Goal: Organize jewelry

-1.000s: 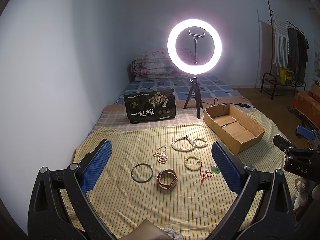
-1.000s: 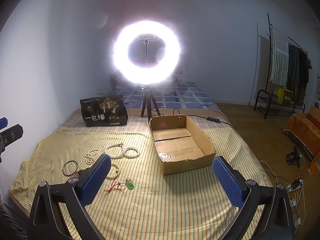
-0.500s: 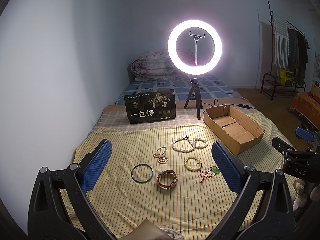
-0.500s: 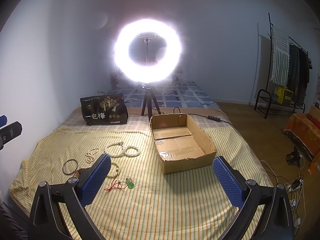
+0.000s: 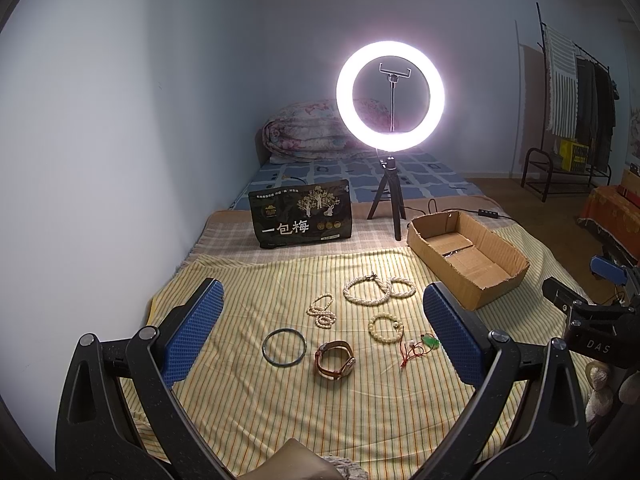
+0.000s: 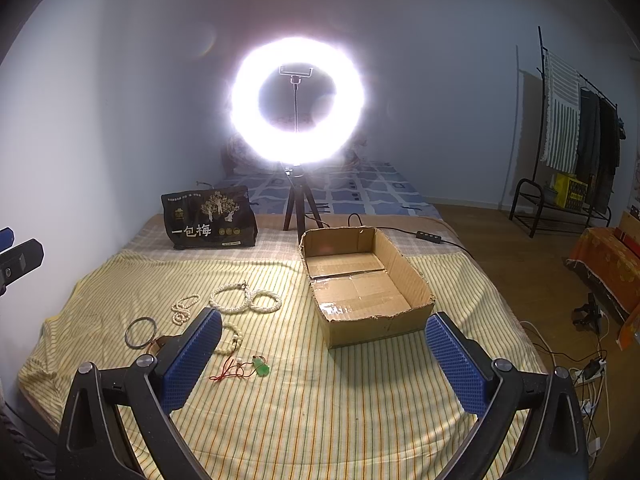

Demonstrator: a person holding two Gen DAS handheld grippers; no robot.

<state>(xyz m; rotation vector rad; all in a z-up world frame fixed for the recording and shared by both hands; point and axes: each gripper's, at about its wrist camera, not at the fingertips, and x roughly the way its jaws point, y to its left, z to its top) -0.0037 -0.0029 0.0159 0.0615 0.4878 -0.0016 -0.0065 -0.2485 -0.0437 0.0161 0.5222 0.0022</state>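
Nothing had moved: both grippers, left (image 5: 320, 328) and right (image 6: 322, 354), hovered with fingers wide, jewelry (image 5: 368, 290) unsorted beside the empty box (image 6: 360, 280).

We see open striped bedspread (image 6: 340, 412) in front of the jewelry, with the cardboard box (image 6: 366, 280) blocking the right side and the ring-light tripod (image 6: 296, 208) and black bag (image 6: 210, 220) standing behind.

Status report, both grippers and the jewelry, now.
Left gripper open, empty; right gripper open, empty. Jewelry all loose on striped cloth; cardboard box empty. Nothing in the way.
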